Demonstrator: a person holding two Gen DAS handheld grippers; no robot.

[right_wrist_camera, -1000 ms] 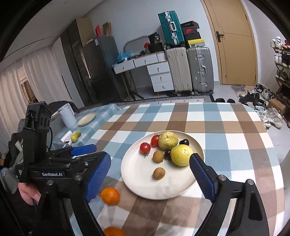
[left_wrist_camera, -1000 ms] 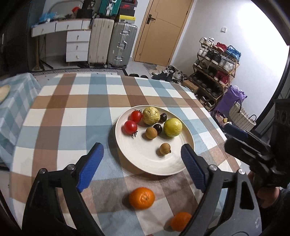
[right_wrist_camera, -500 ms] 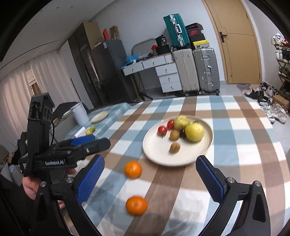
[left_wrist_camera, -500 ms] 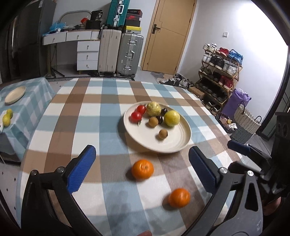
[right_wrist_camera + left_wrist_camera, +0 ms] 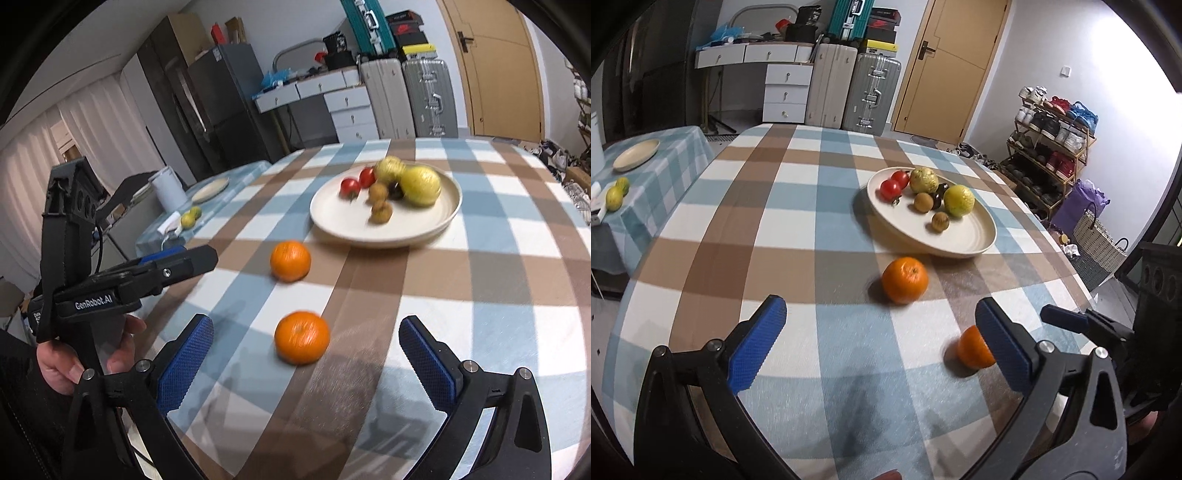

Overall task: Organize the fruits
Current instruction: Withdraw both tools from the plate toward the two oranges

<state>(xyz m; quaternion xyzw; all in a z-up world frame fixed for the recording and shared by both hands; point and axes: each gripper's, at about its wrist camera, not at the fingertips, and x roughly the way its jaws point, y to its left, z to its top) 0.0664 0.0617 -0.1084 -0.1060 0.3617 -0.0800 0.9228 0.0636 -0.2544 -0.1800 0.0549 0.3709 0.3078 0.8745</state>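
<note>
A cream plate point(image 5: 975, 236) point(image 5: 332, 218) on the checked tablecloth holds two red tomatoes, a yellow-green fruit point(image 5: 959, 200), a bumpy yellow fruit point(image 5: 923, 180), small brown fruits and dark ones. Two oranges lie loose on the cloth in front of it: a far orange point(image 5: 905, 280) point(image 5: 290, 260) and a near orange point(image 5: 973, 349) point(image 5: 301, 337). My left gripper point(image 5: 881, 345) is open and empty, behind the far orange; its right finger partly hides the near orange. My right gripper point(image 5: 306, 369) is open and empty, just short of the near orange. Each gripper shows in the other's view.
A side table at the left holds a small plate point(image 5: 636, 154) and two yellow-green fruits point(image 5: 614, 197). Suitcases point(image 5: 871, 92), a desk with drawers and a door stand at the back. A shoe rack point(image 5: 1052, 147) and baskets stand right of the table.
Both grippers have drawn back from the plate toward the table's near edge. The two oranges have come fully into view and the plate now sits farther off.
</note>
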